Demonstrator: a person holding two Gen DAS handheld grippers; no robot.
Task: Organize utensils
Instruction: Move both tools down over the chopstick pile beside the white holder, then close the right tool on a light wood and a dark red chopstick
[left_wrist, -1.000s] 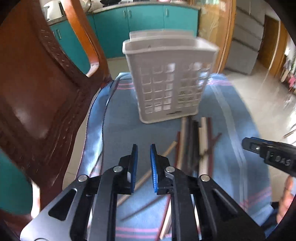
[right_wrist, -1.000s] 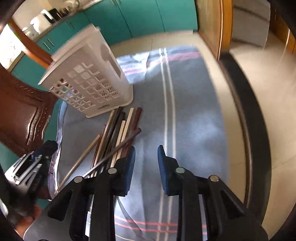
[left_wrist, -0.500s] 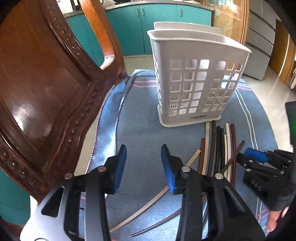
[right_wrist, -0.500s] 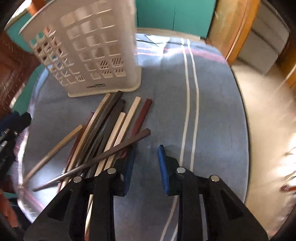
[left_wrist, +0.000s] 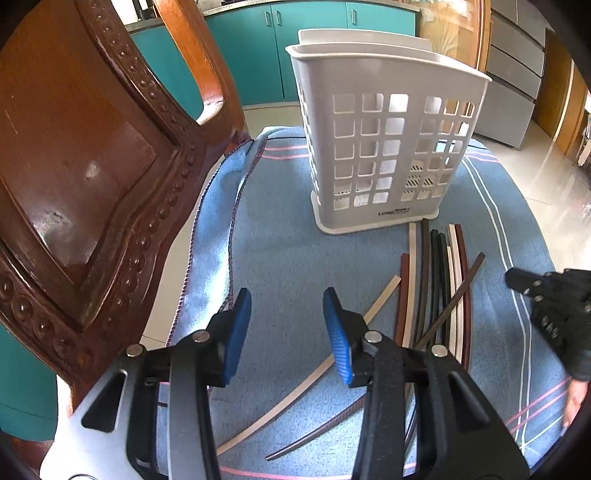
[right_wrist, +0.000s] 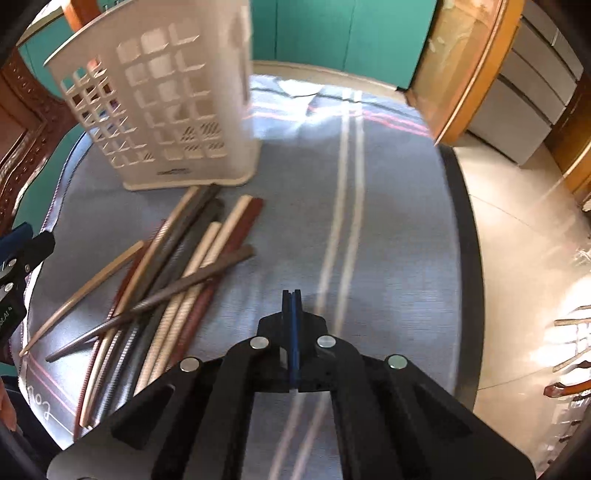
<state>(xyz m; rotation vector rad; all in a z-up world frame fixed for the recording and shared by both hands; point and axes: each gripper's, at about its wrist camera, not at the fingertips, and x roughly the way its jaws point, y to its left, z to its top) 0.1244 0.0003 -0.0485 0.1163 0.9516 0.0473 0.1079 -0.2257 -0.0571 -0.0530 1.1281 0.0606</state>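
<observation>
A white slotted utensil basket (left_wrist: 384, 147) stands upright on a blue cloth; it also shows in the right wrist view (right_wrist: 159, 107). Several chopsticks (left_wrist: 436, 288) in cream, brown and dark tones lie in a loose pile in front of it, seen too in the right wrist view (right_wrist: 173, 280). My left gripper (left_wrist: 286, 334) is open and empty, low over the cloth left of the pile. My right gripper (right_wrist: 291, 299) is shut and empty, right of the pile; it shows at the right edge of the left wrist view (left_wrist: 546, 295).
A carved brown wooden chair back (left_wrist: 81, 192) rises close on the left. The blue striped cloth (right_wrist: 388, 229) covers a round table whose dark edge (right_wrist: 469, 258) curves on the right. Teal cabinets (left_wrist: 258, 48) stand behind.
My right gripper has closed with nothing between its fingers. My left gripper has opened wider and come closer to the basket and the chopsticks.
</observation>
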